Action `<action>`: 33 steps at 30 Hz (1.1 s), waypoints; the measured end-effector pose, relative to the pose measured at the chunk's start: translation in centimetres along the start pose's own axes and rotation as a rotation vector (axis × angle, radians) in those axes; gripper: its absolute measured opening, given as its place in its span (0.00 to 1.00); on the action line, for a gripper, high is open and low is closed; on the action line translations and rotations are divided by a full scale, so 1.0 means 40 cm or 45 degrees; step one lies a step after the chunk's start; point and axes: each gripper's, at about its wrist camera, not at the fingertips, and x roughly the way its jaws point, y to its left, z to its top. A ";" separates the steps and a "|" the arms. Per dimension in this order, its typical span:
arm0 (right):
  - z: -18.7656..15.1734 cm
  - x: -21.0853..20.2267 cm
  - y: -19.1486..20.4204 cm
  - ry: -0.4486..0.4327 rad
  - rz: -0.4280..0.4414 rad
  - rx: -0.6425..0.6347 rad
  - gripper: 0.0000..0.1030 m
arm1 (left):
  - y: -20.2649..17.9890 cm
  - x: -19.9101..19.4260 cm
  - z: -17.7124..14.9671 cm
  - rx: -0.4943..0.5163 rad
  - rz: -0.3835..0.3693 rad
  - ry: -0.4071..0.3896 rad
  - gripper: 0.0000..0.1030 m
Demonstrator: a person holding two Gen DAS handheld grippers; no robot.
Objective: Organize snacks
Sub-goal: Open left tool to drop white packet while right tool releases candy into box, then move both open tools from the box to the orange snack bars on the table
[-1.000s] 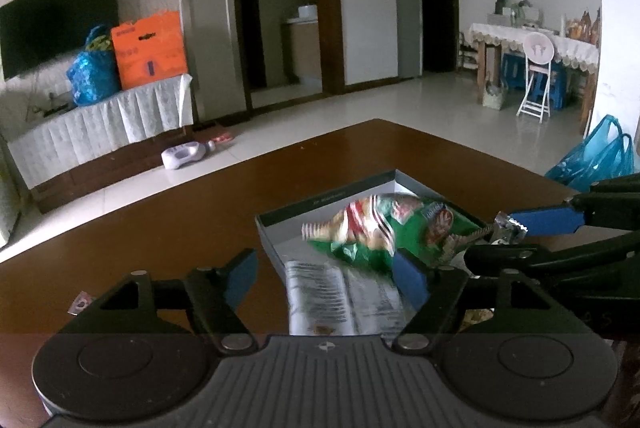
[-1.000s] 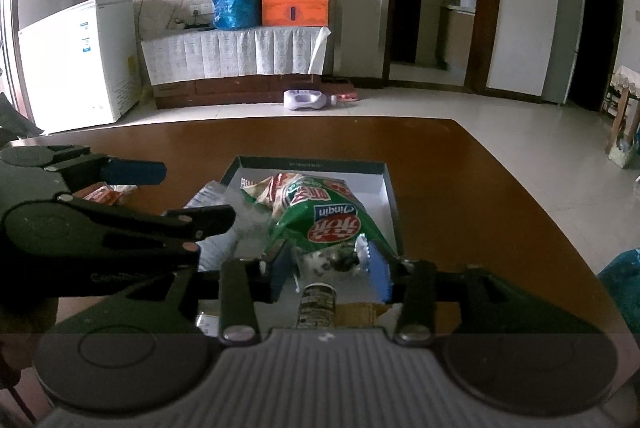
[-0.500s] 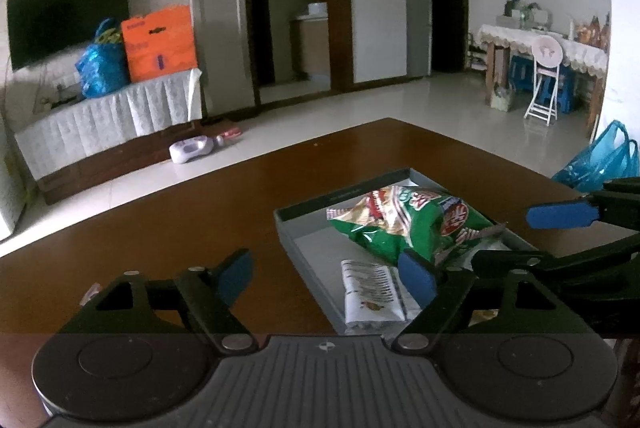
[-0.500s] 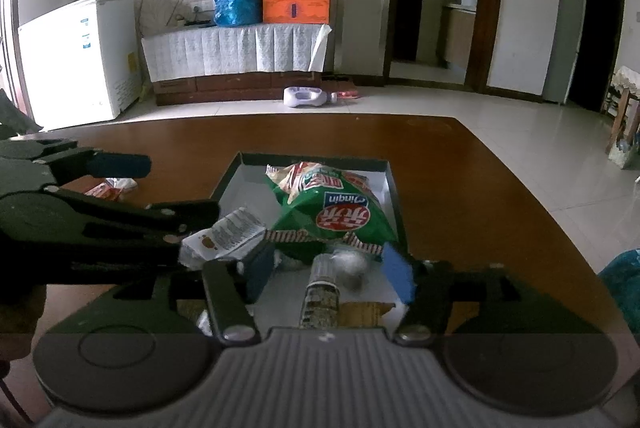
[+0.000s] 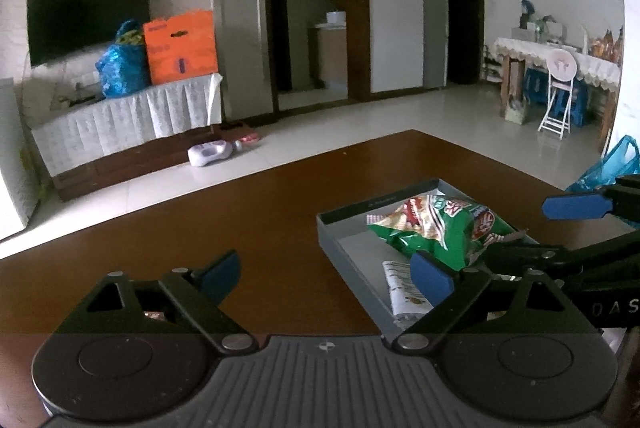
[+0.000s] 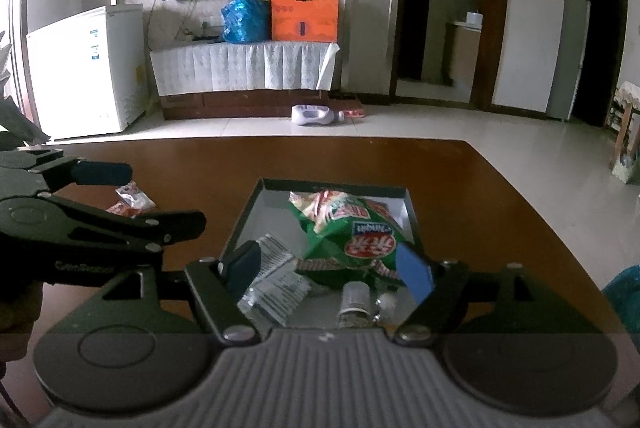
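Right wrist view: right claw (image 6: 327, 270) tilts down, released, jaws just opening over green snack bag (image 6: 352, 228).

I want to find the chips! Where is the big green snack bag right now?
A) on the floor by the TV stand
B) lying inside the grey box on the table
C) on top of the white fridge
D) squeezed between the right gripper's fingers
B: the green snack bag lies inside the grey box on the brown table, and the right gripper stands open with its pads off the bag.
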 end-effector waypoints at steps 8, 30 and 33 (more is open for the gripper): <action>0.021 -0.008 0.038 -0.029 0.017 -0.003 0.75 | 0.050 -0.042 -0.010 0.003 0.050 -0.020 0.93; 0.088 0.063 0.307 0.010 0.298 -0.095 0.75 | 0.261 -0.127 -0.120 -0.040 0.251 0.119 0.93; 0.098 0.081 0.349 0.024 0.344 -0.100 0.75 | 0.281 -0.134 -0.133 -0.050 0.253 0.136 0.93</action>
